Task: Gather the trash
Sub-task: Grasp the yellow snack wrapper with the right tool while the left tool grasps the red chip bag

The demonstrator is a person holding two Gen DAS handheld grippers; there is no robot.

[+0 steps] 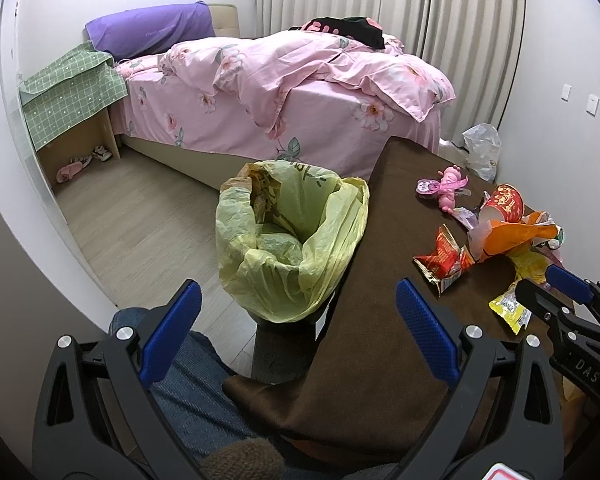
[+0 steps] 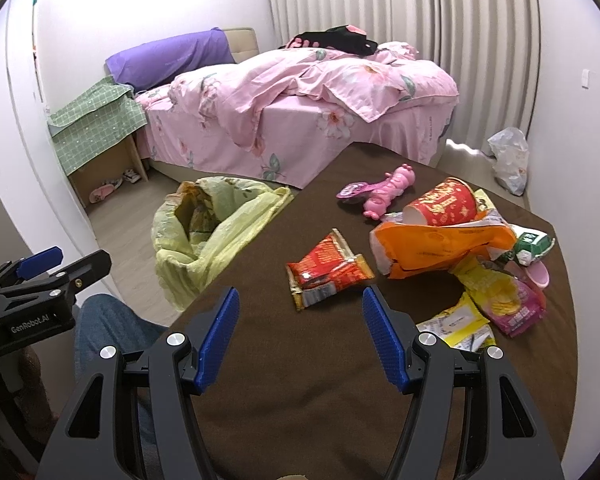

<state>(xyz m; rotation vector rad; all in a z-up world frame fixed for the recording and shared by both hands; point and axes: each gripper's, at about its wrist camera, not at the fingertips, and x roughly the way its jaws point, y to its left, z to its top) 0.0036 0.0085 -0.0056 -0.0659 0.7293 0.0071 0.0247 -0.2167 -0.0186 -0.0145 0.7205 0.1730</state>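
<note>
Right gripper (image 2: 298, 336) is hovering low over the brown tablecloth (image 2: 308, 400) with its blue pads spread wide and nothing between them, and the red snack wrapper (image 2: 327, 270) is lying just ahead of the fingertips, slightly to the right of the centre line. That wrapper is stretching its long axis across the gripper's line of approach, running from near-left to far-right, so the jaws would be straddling its short side if they go straight in, I'd say. Beyond it and off to the right, the orange bag (image 2: 440, 248), the red paper cup (image 2: 444, 202) tipped on its side and the yellow packets (image 2: 460, 320) are piling together, with a pink toy (image 2: 388, 190) farther back. Left gripper (image 1: 300, 332) is waiting open and empty too, pointing at the yellow-lined trash bin (image 1: 288, 240) standing just ahead of it beside the table edge. The right hand is clearly the nearer one to the litter; the left is sitting closer to the bin, ahead-left of the wrapper.
</note>
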